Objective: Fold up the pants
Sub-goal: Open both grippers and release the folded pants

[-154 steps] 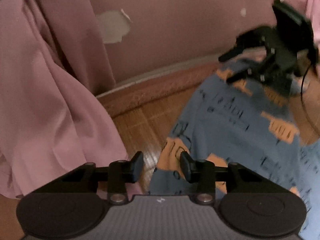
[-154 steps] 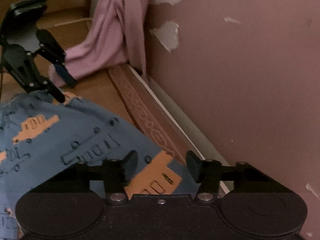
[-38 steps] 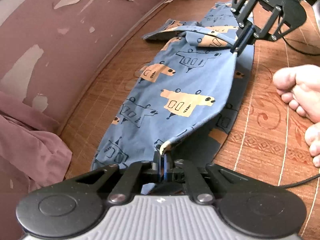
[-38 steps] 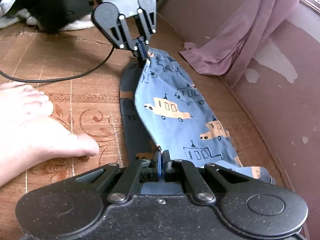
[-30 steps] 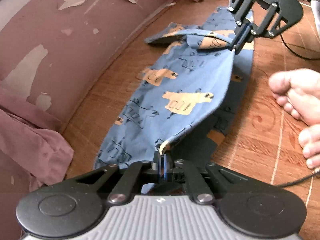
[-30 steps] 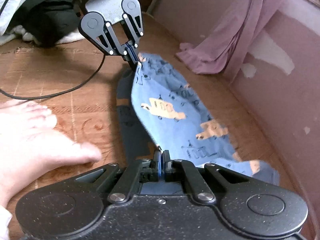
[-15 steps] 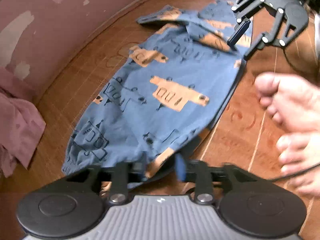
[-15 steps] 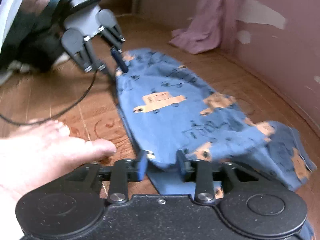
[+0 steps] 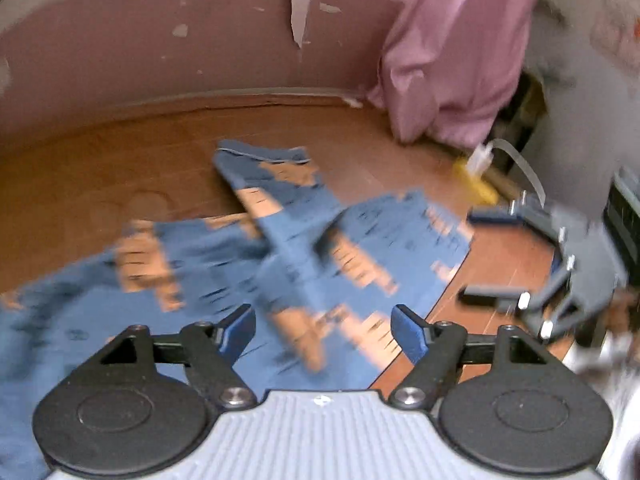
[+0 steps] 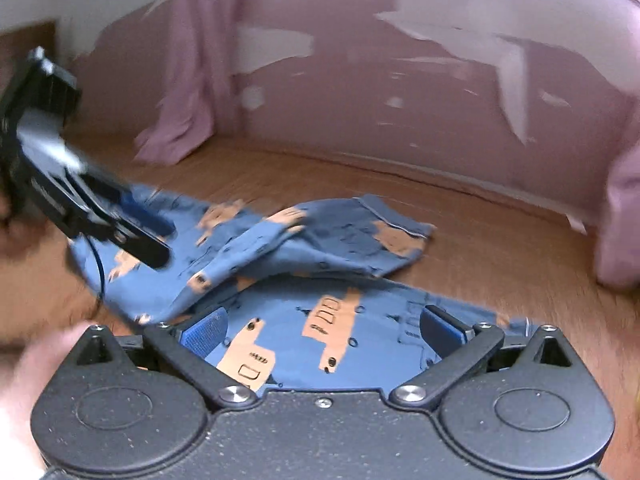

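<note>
The blue pants (image 9: 304, 264) with orange vehicle prints lie on the wooden floor, one half folded over the other, with a rumpled ridge across the middle (image 10: 256, 248). My left gripper (image 9: 324, 330) hovers open just above the cloth, nothing between its fingers. My right gripper (image 10: 324, 330) also stands open over the pants, holding nothing. In the left wrist view the right gripper (image 9: 500, 256) shows open at the right edge of the pants. In the right wrist view the left gripper (image 10: 152, 236) shows open at the left. Both views are motion-blurred.
A pink wall (image 9: 200, 40) with peeling paint runs behind the pants. Pink fabric (image 9: 452, 60) hangs in the corner, seen too as pink fabric (image 10: 188, 80). A yellow object (image 9: 476, 184) lies near the corner. A blurred foot (image 10: 36, 356) is at the lower left.
Both grippers, shut on the pants' edge a second ago, have let go and opened wide. The carried half now lies on the other half. Both cameras have swung toward the wall.
</note>
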`<state>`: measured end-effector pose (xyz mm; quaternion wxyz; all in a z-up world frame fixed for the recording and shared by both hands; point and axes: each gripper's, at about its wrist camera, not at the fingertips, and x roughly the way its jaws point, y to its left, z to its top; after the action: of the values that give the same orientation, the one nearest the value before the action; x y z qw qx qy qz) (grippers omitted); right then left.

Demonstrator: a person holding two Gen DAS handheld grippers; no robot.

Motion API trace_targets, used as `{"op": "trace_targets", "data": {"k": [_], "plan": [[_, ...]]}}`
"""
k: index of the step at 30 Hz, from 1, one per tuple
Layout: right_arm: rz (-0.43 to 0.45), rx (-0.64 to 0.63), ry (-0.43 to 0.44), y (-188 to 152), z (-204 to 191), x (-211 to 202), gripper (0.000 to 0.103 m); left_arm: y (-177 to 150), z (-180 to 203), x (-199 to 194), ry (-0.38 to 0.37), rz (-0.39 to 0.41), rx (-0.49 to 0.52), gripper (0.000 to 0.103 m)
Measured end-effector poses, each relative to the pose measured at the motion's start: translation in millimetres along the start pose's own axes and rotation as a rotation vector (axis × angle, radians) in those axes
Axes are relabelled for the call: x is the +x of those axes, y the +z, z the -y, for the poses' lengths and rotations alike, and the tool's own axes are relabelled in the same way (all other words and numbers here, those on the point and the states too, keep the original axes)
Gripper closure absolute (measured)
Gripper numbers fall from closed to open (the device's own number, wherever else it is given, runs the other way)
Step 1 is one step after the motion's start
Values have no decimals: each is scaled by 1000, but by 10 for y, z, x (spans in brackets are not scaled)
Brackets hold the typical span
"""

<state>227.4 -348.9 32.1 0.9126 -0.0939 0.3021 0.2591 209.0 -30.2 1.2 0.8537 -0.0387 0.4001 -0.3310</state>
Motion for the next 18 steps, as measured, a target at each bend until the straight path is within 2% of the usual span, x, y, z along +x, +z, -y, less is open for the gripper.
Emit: {"op": "trace_targets", "data": {"k": [4,9,11,14,18], "plan": [[-8,121,16,-89,116,34,1,44,36,228,-4,20,-20,40],[-38,110,60,55,240,210,1,51,-58,338,-36,16,-123,52],[-50,92,95,260,304,365,3,45,-129,354,-37,19,-155,56],[-87,86,162,680,398,675,4,47,-205,362,-38,34,-201,56],[-210,107,222,1272,425,1248,9,20,-285,351,-47,37,-226,56]]}}
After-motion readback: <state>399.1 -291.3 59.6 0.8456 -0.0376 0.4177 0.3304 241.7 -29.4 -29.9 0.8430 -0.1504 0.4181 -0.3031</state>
